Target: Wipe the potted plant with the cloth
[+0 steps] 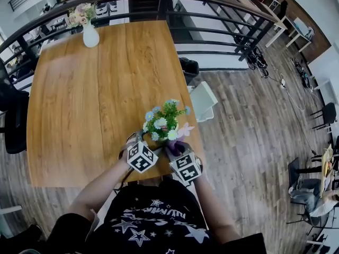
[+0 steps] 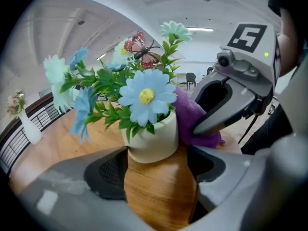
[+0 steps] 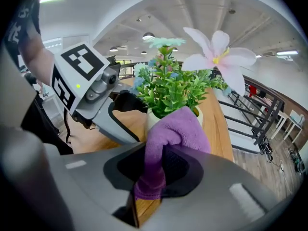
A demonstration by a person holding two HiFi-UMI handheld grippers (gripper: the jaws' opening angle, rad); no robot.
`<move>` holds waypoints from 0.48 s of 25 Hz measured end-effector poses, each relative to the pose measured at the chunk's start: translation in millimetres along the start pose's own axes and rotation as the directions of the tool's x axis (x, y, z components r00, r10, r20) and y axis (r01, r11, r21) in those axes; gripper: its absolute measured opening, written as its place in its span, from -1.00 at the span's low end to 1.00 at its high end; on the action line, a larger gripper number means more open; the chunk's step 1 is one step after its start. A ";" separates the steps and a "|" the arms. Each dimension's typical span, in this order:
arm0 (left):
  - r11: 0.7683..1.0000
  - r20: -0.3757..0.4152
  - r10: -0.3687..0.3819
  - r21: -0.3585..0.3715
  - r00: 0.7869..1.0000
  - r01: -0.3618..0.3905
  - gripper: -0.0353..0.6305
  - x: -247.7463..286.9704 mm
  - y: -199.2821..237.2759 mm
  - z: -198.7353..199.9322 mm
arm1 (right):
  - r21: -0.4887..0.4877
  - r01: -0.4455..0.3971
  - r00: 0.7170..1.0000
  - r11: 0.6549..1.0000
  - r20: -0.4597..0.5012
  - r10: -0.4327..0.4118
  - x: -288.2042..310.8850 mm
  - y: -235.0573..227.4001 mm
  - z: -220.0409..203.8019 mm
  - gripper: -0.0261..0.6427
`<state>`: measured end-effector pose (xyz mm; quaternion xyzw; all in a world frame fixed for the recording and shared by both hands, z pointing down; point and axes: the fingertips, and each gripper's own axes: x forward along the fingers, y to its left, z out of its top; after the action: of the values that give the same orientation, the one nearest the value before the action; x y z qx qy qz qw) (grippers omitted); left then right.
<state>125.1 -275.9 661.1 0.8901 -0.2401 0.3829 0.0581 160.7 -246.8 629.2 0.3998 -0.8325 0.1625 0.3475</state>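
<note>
A cream pot of artificial blue and white flowers stands near the wooden table's front right edge. My left gripper has its fingers spread wide around the pot's lower wall and is shut on it. My right gripper is shut on a purple cloth. The cloth bulges past the fingertips and lies against the pot's side and rim, under the green leaves. A butterfly ornament sits among the flowers. In the head view both grippers meet at the plant, left gripper and right gripper.
A white vase with pale flowers stands at the table's far end. A black railing runs behind and to the right. A black chair is at the left; a white chair sits right of the table on the floor.
</note>
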 end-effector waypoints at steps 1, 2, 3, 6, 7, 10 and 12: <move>1.000 0.001 -0.001 0.005 1.000 0.001 0.31 0.0 -0.2 -1.4 | 0.001 0.008 1.000 1.000 -0.003 -0.008 -0.8 -0.5 -1.0 -0.67; 1.000 0.000 -0.002 0.006 1.000 0.002 0.31 -0.5 -0.5 -3.8 | 0.004 0.016 1.000 1.000 -0.006 -0.016 -1.9 -1.0 -1.9 -0.67; 1.000 -0.001 -0.001 0.003 1.000 0.001 0.31 -1.8 -0.5 -6.7 | 0.009 0.026 1.000 1.000 -0.007 -0.026 -3.3 -1.6 -2.6 -0.67; 1.000 0.011 0.006 -0.014 1.000 -0.006 0.31 -10.1 1.6 -13.6 | 0.028 0.064 0.998 0.998 -0.008 -0.064 -7.7 -5.4 -1.7 -0.67; 1.000 0.019 0.006 -0.018 1.000 -0.006 0.31 -13.8 2.9 -15.0 | 0.037 0.080 0.997 0.996 -0.009 -0.080 -8.8 -6.7 -1.1 -0.67; 1.000 0.049 -0.003 -0.026 0.999 0.004 0.31 -26.8 6.1 -18.7 | 0.073 0.133 0.991 0.989 -0.014 -0.132 -12.3 -6.3 -2.1 -0.67; 0.999 0.069 -0.016 -0.040 0.997 0.019 0.31 -36.5 6.4 -22.5 | 0.101 0.166 0.986 0.981 -0.015 -0.166 -16.1 -2.7 -5.6 -0.67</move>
<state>85.8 -261.0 650.4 0.9034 -0.2420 0.3466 0.0713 172.4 -236.5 621.7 0.4844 -0.7857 0.1765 0.3419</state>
